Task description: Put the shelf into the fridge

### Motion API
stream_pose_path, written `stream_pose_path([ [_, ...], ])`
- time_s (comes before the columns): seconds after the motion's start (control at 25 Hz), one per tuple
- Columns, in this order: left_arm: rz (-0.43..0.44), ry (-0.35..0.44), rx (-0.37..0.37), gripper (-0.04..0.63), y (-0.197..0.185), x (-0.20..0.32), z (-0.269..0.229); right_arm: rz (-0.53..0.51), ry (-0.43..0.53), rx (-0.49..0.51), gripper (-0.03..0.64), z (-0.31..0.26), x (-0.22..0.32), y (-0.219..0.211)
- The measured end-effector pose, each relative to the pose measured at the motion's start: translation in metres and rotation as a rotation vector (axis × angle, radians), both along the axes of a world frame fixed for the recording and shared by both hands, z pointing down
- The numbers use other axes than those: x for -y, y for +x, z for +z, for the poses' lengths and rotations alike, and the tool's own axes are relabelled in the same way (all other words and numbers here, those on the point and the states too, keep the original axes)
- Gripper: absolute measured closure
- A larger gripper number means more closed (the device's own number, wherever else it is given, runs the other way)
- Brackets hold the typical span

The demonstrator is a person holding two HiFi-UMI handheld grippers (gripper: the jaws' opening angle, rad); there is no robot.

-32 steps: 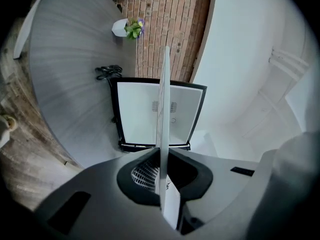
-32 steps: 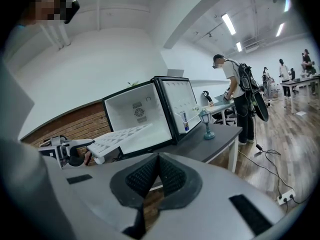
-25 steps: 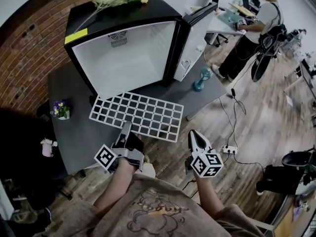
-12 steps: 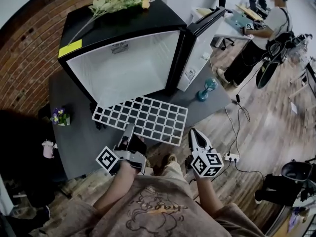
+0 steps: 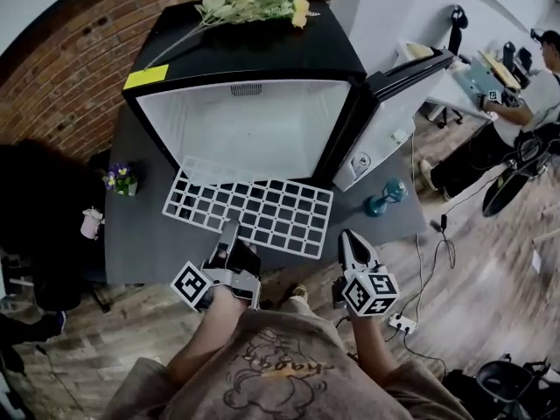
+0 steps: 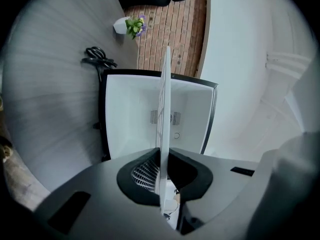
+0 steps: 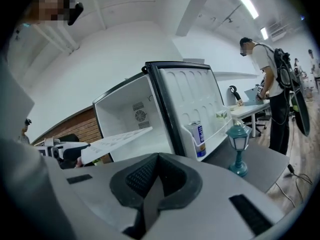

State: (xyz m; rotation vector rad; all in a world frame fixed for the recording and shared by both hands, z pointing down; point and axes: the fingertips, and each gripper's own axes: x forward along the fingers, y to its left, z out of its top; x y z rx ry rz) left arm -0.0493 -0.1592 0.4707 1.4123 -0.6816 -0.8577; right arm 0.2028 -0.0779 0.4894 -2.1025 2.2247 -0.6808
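Head view: left gripper point(image 5: 229, 231) clamps the shelf point(image 5: 254, 206) by its near edge. Vs 1 s ago it's squarer to the fridge point(image 5: 254, 51), far edge at the mouth, so prob ready to slide in.
Left gripper view: jaws pinch shelf edge-on; fridge interior bare.
Right gripper view: right gripper point(image 7: 154, 189) jaws closed, empty. Can point(image 7: 198, 138) sits in the door point(image 7: 192, 101) pocket.

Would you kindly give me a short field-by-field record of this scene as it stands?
Shelf: white wire grid, held flat, far edge at the fridge's mouth
Left gripper: shut on the shelf's near edge
Right gripper: shut, empty, apart from the shelf
Fridge: black, white interior bare
Door: open, one can in its rack
Table: teal lantern, potted plant
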Motion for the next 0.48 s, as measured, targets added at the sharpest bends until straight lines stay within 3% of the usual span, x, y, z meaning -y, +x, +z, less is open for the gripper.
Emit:
stream_pose_path([
  [0.48,-0.261,0.051,0.014,0.548,0.008,0.003,-0.009,-0.295,0.003,0.013,0.615,0.005,0.044,0.003],
])
